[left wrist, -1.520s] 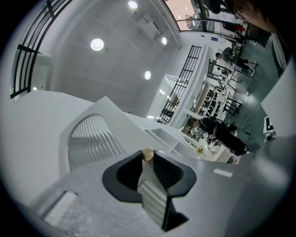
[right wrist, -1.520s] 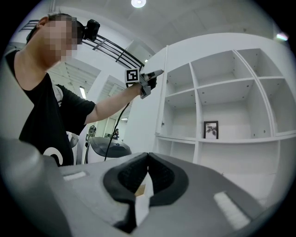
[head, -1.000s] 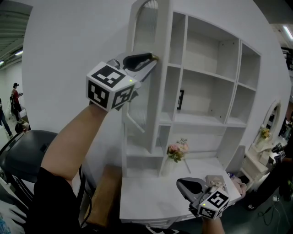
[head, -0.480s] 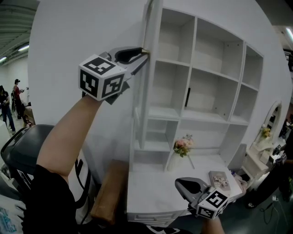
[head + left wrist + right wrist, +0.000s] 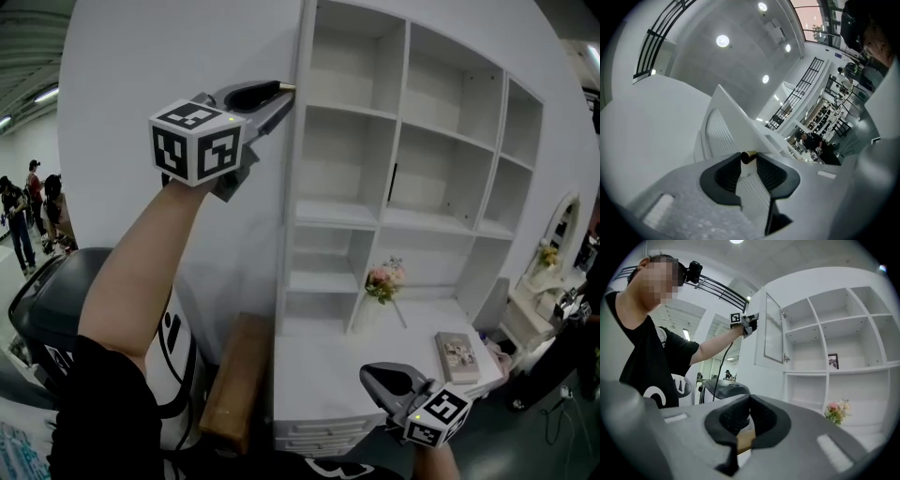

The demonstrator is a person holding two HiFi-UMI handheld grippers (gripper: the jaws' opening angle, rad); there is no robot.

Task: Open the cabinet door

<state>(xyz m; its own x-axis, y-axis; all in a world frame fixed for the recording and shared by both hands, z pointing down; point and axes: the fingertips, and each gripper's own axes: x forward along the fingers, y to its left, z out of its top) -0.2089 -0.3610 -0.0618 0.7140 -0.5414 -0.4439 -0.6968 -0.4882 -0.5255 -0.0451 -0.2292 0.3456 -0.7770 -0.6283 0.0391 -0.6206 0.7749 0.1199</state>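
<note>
— So, where is the white cabinet door with the ribbed arched pane [image 5: 773,336]?

— Swung well out from the left side of the tall white shelf cabinet [image 5: 441,187]. From the head view it shows almost edge-on. The right gripper view catches its face, standing away from the open compartments.

— And the left gripper [image 5: 286,92]?

— Up high on an outstretched bare arm [image 5: 141,272]. Its black ribbed pads are closed on the small round brass-coloured knob [image 5: 748,156] at the door's free edge. The knob sits right at the fingertips, pinched from both sides, so the jaws stand only a little apart.

— The right gripper [image 5: 747,401]?

— Low, near the front of the white counter [image 5: 328,375]. Its jaw tips meet and hold nothing. Only a strip of tan wood shows through the gap behind them.

— Anything else around?

— A small bunch of pink flowers [image 5: 384,279] stands at the back of the counter, at the foot of the shelves. A dark framed picture [image 5: 833,361] is in a middle compartment. A flat patterned box [image 5: 457,356] lies on the counter to the right of the flowers. A brown wooden bench [image 5: 234,394] sits just beside the cabinet's left side.
</note>
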